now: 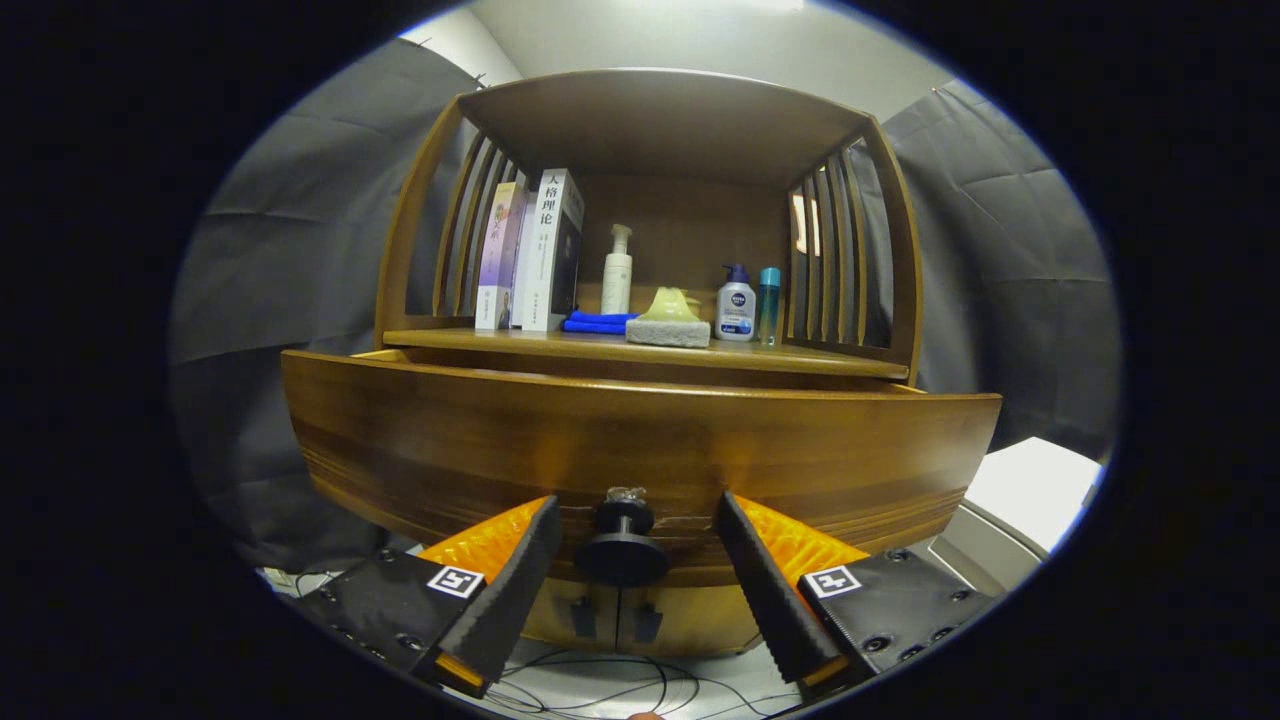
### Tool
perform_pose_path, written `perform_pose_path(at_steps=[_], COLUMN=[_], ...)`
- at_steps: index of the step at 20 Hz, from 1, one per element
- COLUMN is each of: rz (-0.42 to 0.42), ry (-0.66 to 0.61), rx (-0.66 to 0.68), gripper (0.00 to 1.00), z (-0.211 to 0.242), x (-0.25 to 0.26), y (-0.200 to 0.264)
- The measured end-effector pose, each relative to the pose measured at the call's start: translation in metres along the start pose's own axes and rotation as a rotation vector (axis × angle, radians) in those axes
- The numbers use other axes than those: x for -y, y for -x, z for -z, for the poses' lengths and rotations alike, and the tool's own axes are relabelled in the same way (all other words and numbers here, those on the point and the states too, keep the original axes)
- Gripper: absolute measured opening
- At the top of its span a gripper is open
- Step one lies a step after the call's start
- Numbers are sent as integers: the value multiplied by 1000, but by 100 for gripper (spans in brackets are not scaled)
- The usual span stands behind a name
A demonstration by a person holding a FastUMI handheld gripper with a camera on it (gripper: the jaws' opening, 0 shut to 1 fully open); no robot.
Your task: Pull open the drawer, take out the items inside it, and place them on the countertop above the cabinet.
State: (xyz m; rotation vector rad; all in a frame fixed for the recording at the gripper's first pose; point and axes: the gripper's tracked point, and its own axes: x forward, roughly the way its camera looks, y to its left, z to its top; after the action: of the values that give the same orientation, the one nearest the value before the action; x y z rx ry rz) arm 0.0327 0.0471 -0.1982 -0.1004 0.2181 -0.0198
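Where ribbed tool [632,520] flanks round knob [622,547]

Wooden cabinet [640,450], drawer front [640,470] standing pulled out a little from the body. Countertop [640,348] above it, under a slatted hutch. On the countertop, from the left side: two upright books [530,250] leaning together; a folded blue cloth [597,322] lying flat; a white pump bottle [617,272] behind it near the back panel; a pale sponge [668,320] near the front edge; a white bottle with dark pump [736,306]; a slim teal bottle [768,304] just beside that.

The gripper [635,545] fingers stand apart either side of the drawer's black knob [622,545], not touching it.
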Motion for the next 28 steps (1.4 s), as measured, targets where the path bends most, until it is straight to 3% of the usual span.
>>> perform_pose_path(at_steps=[28], rz=[6], ry=[-69], rx=[-61], gripper=[100], z=[-11], x=[-4], y=[-96])
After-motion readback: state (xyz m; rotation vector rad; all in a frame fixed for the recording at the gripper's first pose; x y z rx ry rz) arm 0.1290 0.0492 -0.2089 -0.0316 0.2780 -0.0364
